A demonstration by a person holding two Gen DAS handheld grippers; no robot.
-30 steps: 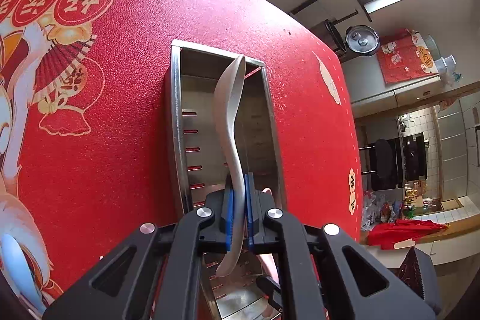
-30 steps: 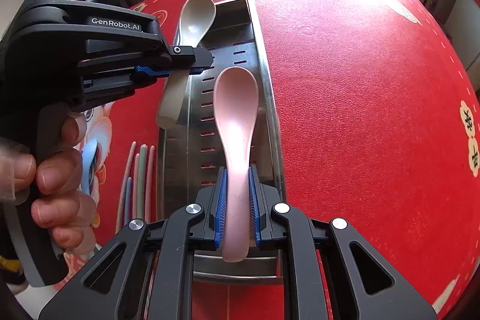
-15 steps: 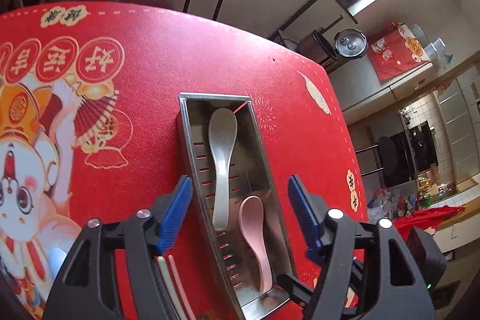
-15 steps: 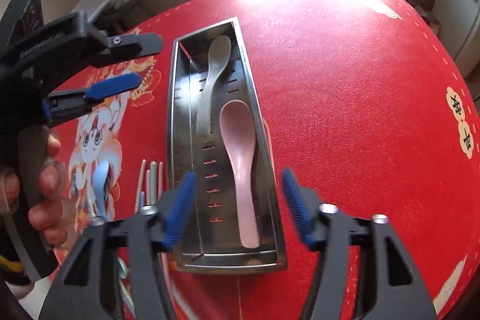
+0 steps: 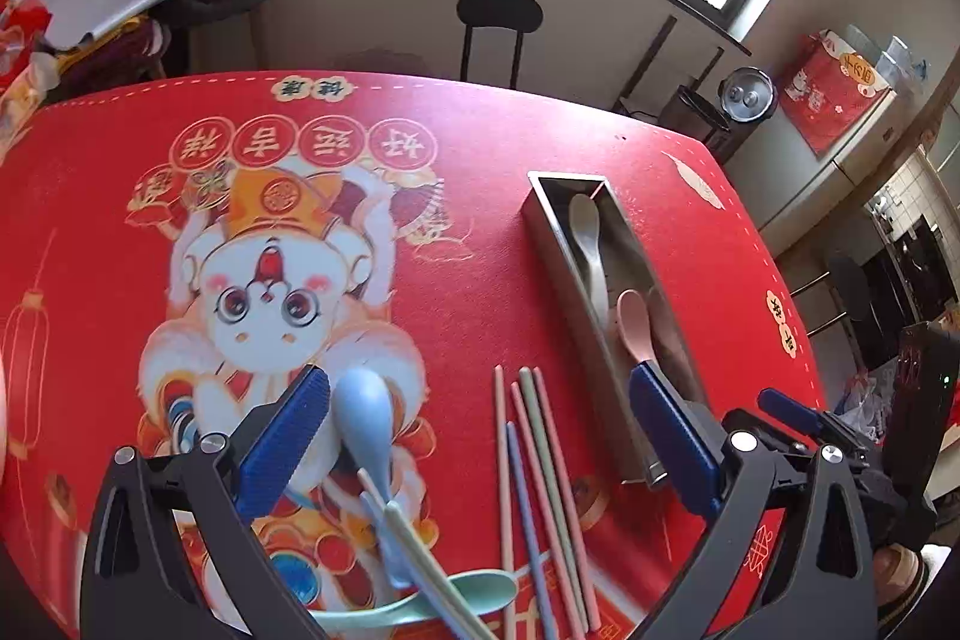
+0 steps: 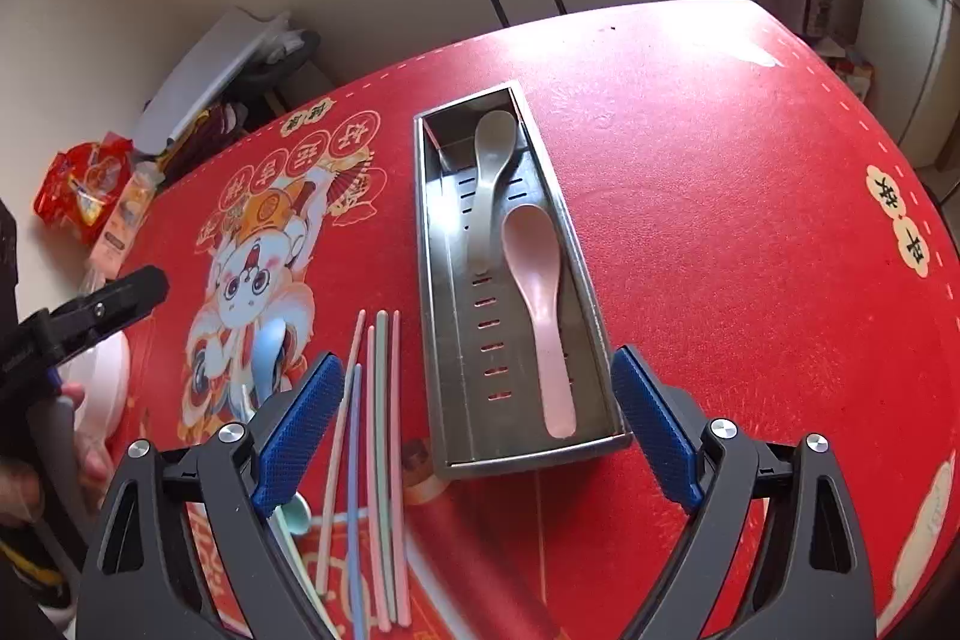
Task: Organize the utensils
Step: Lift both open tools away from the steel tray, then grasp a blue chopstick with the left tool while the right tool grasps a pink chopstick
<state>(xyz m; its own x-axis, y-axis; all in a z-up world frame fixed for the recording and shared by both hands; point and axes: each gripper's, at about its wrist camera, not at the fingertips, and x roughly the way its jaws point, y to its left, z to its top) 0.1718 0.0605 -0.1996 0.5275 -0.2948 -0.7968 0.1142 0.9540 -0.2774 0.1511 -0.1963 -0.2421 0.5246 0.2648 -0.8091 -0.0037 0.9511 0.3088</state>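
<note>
A steel utensil tray (image 6: pixel 585 298) (image 5: pixel 555 232) lies on the red tablecloth. A grey spoon (image 6: pixel 491 172) (image 5: pixel 588 244) and a pink spoon (image 6: pixel 537 298) (image 5: pixel 635 325) lie inside it. Left of the tray lie several pastel chopsticks (image 6: pixel 375 430) (image 5: pixel 534 478). A blue spoon (image 5: pixel 366 430) (image 6: pixel 267 358) and a mint green spoon (image 5: pixel 438 595) lie near the table's front. My left gripper (image 5: pixel 480 430) is open and empty above the blue spoon and chopsticks. My right gripper (image 6: pixel 480 424) is open and empty above the tray's near end.
A white bowl (image 6: pixel 99 388) sits at the table's left edge by the left gripper (image 6: pixel 90 316). Snack packets (image 6: pixel 90 190) lie at the far left. A black stool (image 5: pixel 498 22) stands behind the table. The cloth right of the tray is bare red.
Both grippers opened and let the grey and pink spoons drop into the tray, then pulled back. The left gripper swung left over the blue spoon and chopsticks.
</note>
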